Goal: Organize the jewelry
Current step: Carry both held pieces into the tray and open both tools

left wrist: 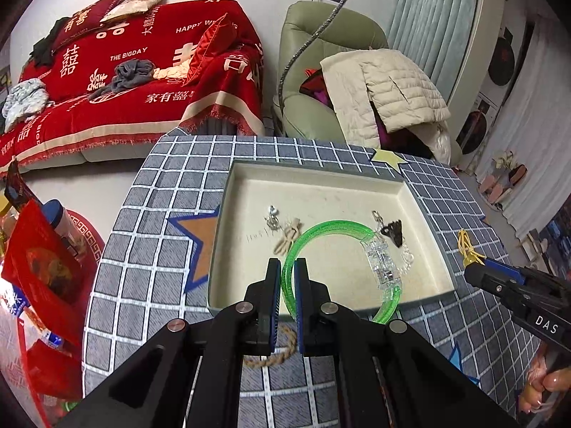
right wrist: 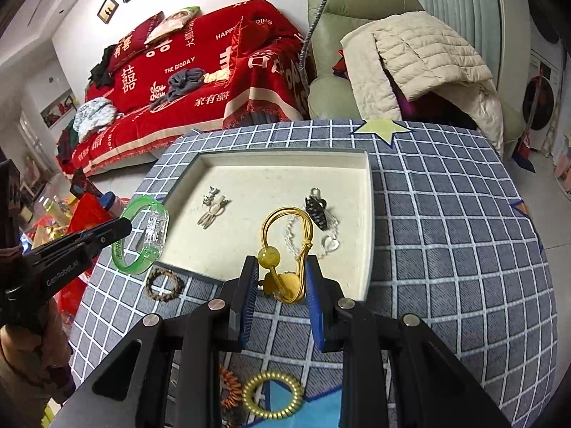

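Note:
A cream tray (left wrist: 321,173) (right wrist: 367,249) sits on the checked table. My left gripper (left wrist: 287,267) is shut on a green bangle (left wrist: 332,226) with a clear clasp, held over the tray's near-left edge; the bangle shows in the right wrist view (right wrist: 123,253) too. My right gripper (right wrist: 282,267) is shut on a yellow hair tie (right wrist: 285,228) with beads, held above the tray's near edge. In the tray lie a silver earring set (left wrist: 273,219) (right wrist: 210,198), a beige piece (left wrist: 287,240) and a black charm on a clear chain (left wrist: 392,232) (right wrist: 316,207).
A brown braided band (right wrist: 164,285) (left wrist: 282,351) lies on the cloth before the tray. A yellow coil hair tie (right wrist: 273,396) and an orange coil (right wrist: 230,385) lie near the front edge. A red sofa and a green armchair stand behind the table.

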{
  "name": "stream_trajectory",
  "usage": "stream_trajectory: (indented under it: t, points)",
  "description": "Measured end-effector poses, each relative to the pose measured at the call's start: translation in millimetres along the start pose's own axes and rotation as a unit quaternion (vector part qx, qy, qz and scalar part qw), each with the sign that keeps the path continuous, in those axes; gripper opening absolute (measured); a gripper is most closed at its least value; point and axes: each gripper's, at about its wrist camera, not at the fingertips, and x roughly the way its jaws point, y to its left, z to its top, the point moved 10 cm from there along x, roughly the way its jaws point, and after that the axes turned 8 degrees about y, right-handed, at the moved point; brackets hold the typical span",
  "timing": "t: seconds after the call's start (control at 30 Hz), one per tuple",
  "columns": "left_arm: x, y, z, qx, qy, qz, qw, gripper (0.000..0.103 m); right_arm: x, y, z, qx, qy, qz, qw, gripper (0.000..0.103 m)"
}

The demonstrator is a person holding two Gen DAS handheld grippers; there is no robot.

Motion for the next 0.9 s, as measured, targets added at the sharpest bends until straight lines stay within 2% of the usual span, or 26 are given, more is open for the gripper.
stream_trajectory:
  t: [0.27,0.43,0.67,0.9]
  points:
    - [14.1,11.9,27.4,-0.006,0.001,0.007,1.0,0.029,17.8,4.4,16.2,-0.001,0.01,0.015,1.0,0.028]
    - [36.8,12.1,39.6,0.002,0.015,0.016,0.9998,0.029,38.7,12.1,20.9,0.001,0.026,0.031,0.999,0.028]
    - [75.7,12.9,33.4,0.006,0.049,0.03,0.9983,0.029,83.1,16.3,19.4,0.0,0.061,0.036,0.997,0.028]
    - [107.6,14.9,24.4,0.015,0.074,0.056,0.9956,0.029,118.4,4.3,20.0,0.014,0.082,0.024,0.996,0.028]
